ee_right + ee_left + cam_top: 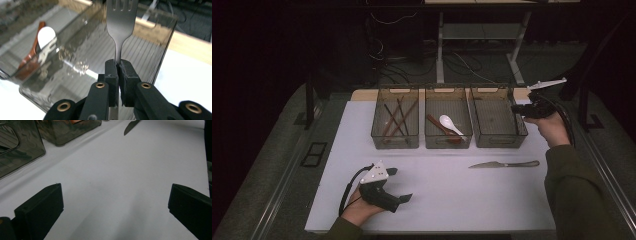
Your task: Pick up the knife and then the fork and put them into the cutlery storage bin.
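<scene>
Over the right bin [497,122], the right claw [118,65] clamps a fork [121,23] — left claw [399,184] spread wide.

Two hand-held black grippers, olive-green sleeves worn on both forearms.

Left gripper [398,184], lower left of the high view: matte black body, a pale grey three-cornered plate on top, a black cable looped off its left side; in the left gripper view its two jaws are seen as blunt black blocks at the bottom corners. Right gripper [515,110], upper right of the high view: black body, a grey plate raised above it, a thick black cable trailed down the wrist. In the right gripper view [118,63], black angular linkage arms are noted at the bottom edge, fitted with brass-coloured rivets, and narrow rectangular black pads.
</scene>
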The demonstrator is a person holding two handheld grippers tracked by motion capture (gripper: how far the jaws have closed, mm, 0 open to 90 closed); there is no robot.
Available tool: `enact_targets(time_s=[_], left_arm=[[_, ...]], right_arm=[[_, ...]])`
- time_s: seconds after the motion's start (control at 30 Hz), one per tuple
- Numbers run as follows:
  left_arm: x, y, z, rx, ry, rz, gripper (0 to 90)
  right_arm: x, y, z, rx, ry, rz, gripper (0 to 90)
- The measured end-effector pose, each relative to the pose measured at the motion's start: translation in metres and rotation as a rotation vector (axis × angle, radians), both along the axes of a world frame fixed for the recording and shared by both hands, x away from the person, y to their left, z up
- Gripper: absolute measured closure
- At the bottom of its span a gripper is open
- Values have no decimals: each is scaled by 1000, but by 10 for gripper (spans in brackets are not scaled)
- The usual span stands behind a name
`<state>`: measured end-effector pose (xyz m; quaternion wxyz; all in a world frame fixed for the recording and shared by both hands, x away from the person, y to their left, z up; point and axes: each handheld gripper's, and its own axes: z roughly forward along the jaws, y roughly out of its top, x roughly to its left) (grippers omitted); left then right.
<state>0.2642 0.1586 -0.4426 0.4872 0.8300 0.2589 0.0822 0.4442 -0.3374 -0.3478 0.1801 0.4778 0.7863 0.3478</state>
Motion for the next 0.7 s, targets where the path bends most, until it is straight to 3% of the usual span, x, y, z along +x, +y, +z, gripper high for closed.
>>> enact_targets(time_s=[0.33,0.7], left_arm=[[0,0,0,3,2,-1,0],[0,-1,0,9,6,-5,0]], right_arm=[[5,3,-18,-62,101,14,843],[12,10,-29,-83,129,26,836]])
